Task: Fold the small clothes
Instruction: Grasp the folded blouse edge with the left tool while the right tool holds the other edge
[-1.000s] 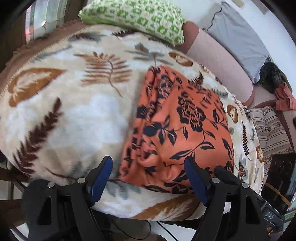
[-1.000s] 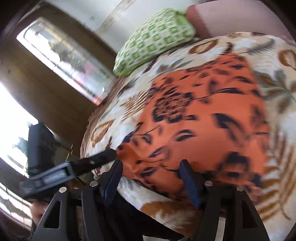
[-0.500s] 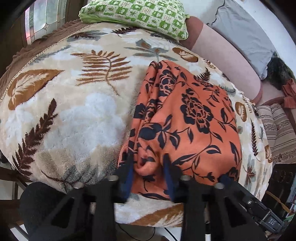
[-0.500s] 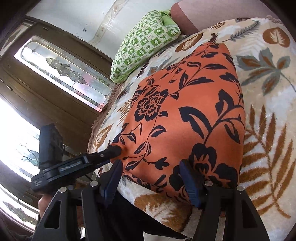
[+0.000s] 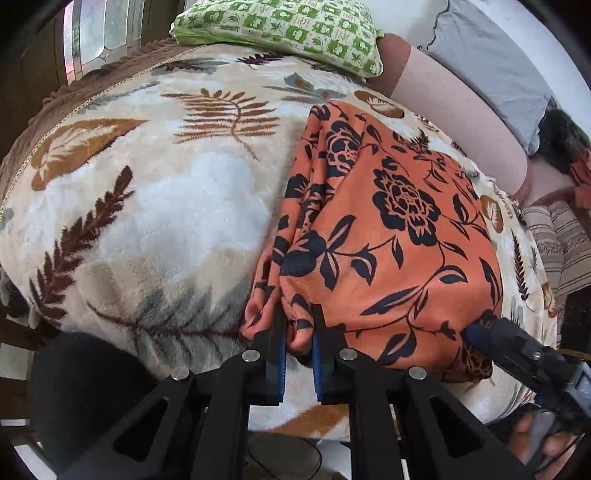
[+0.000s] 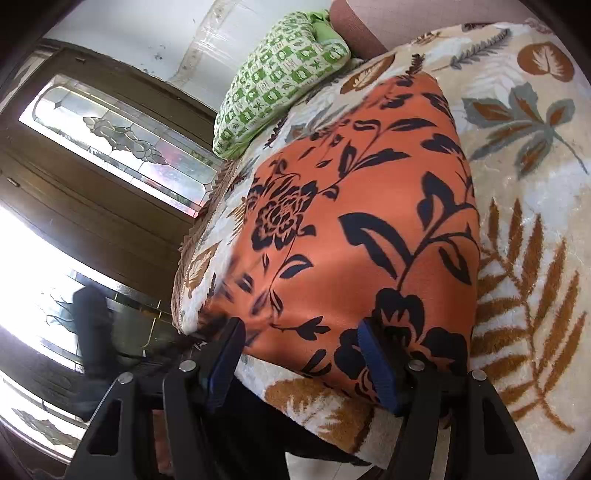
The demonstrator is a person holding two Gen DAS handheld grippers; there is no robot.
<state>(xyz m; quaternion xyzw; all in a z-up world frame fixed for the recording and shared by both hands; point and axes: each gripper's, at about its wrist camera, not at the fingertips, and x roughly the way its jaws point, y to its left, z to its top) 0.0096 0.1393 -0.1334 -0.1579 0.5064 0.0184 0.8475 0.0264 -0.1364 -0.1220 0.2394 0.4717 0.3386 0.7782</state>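
Left wrist view: the orange floral cloth lies on the leaf-patterned blanket, on the right half of it, its near hem running along the blanket's near edge. The cloth's left side is bunched into long folds, while its right part lies flat. The left gripper has its jaws closing narrow, and the blue pads pinch a fold of the cloth's near left corner between them. Left of the cloth the blanket is bare right out to its brown trim, a wide open stretch. At the far end a green checked pillow sits on the blanket's edge, with a pink bolster and a grey pillow along the far right side. The right gripper reaches in from the lower right; its tip is at the cloth's near right corner, and part of a hand shows behind it.

Right wrist view: the right gripper stands with its jaws wide apart, straddling the cloth's near hem where it meets the blanket's edge; the pads do not press the fabric. Right of the cloth the blanket is bare. The cloth's left corner is blurred, so the left gripper there cannot be made out clearly. Beyond the blanket's left edge stands a dark wooden door with patterned glass, and the green pillow lies at the far end
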